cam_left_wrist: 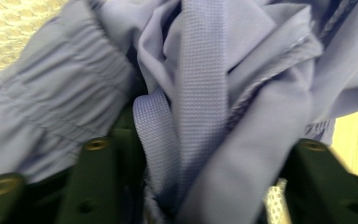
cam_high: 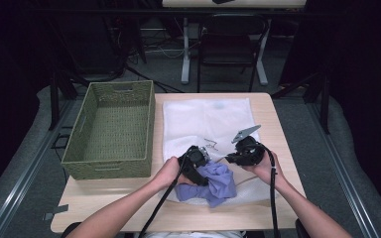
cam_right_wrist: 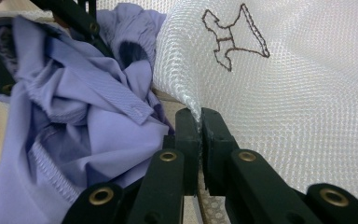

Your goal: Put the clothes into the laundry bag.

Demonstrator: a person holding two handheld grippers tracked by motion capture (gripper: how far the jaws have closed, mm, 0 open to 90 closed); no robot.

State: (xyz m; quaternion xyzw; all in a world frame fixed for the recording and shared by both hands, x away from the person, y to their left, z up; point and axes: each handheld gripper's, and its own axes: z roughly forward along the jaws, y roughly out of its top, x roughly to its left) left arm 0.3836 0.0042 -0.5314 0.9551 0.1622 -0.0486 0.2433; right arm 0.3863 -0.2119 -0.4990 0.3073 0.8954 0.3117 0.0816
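Pinching white mesh bag (cam_right_wrist: 307, 93), right gripper (cam_right_wrist: 200, 121); left gripper (cam_left_wrist: 200, 186) half-open around lilac garment (cam_left_wrist: 205, 84).

Left tongs (cam_high: 197, 163) parted, jaws spread wide; right tongs (cam_high: 239, 157) clamped fully together; both forearms angled inward, hands close.

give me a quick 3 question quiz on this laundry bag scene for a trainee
1. True or false: the right gripper is shut on the edge of the white mesh bag.
2. Which garment lies bunched between the left gripper jaws? A) lilac garment B) red towel C) black sock
3. On which side of the mesh bag, in the high view, does the green woven basket stand?

Key: 1 true; 2 A; 3 the left side.
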